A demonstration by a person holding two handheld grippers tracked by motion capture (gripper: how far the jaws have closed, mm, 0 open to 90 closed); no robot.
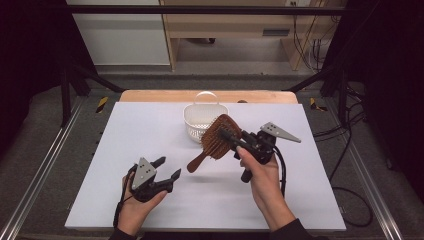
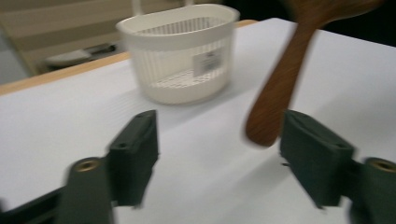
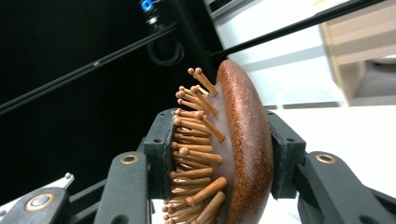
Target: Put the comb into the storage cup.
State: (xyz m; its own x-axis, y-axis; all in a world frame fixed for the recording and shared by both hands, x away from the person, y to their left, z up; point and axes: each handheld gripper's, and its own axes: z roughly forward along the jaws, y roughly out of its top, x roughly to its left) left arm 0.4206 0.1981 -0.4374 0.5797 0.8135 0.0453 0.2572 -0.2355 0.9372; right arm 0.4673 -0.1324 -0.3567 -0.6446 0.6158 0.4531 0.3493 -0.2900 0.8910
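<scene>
- Right gripper (image 1: 234, 140): jaws pinch the head of the wooden hairbrush (image 1: 216, 140). In the right gripper view one jaw presses on the bristle face and the other on the smooth rounded back of the hairbrush (image 3: 238, 149), with the head standing on edge between them.
- High view: brush held above the bench (image 1: 150, 200), head just in front of the white basket (image 1: 200, 117), handle pointing down and toward the person's left.
- Left gripper (image 1: 167, 169): jaws spread, nothing between them; held low over the bench at the near left, in the left hand (image 1: 135, 205).
- Left gripper view: the rounded end of the brush handle (image 2: 275, 102) hangs just ahead of the right-side jaw, not touching it as far as I can tell; frame is blurred.
- Basket (image 2: 180, 51) stands upright on the white bench cover, beyond the spread jaws; a small label shows on its wall.
</scene>
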